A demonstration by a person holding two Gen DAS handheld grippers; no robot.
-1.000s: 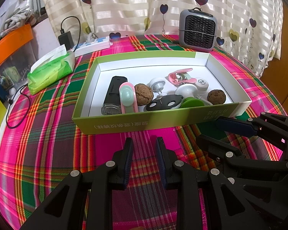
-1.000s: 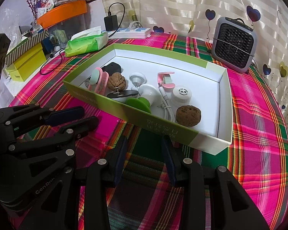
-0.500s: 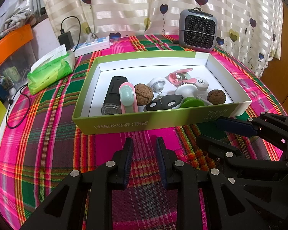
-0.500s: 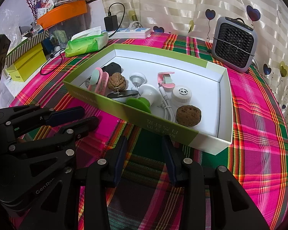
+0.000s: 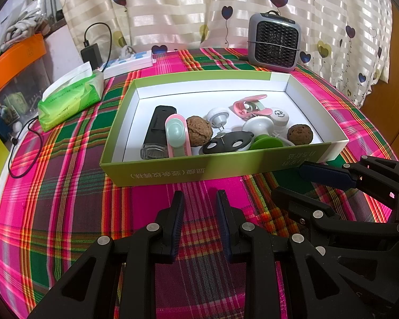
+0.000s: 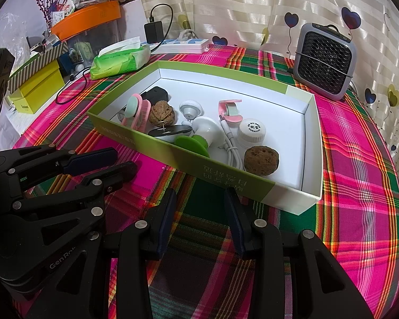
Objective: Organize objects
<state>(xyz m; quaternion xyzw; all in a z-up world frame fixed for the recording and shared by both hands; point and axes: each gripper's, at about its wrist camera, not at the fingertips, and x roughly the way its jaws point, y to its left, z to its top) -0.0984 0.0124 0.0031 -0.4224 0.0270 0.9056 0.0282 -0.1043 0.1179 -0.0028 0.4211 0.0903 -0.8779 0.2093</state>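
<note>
Two grippers are hovering side by side over the plaid tablecloth (image 5: 66, 186), just short of the near wall of the green box (image 5: 173, 171). I am holding my left gripper (image 5: 199, 207) with jaws parted and nothing between them; my right gripper (image 6: 200, 207) is likewise released and carrying nothing. Nothing is changing: across the last second both grippers and every item are sitting exactly where they were, so I am judging that no step is under way.

All the loose items are lying inside the box, crowded toward its near wall. Along that wall I am noting a black device (image 5: 158, 130), a pink-and-mint clip (image 5: 177, 138) and a walnut (image 5: 198, 131) touching one another, then a black oval piece (image 5: 227, 142) and a green-based white knob (image 6: 199, 135). A darker walnut (image 6: 261, 160) is resting near the near right corner, beside a white cap (image 6: 252, 131) and a white cable (image 6: 231, 148). A second pink clip (image 6: 230, 111) is sitting nearer the middle.

Nothing is lying loose on the cloth, so I am judging the gathering largely complete.
</note>
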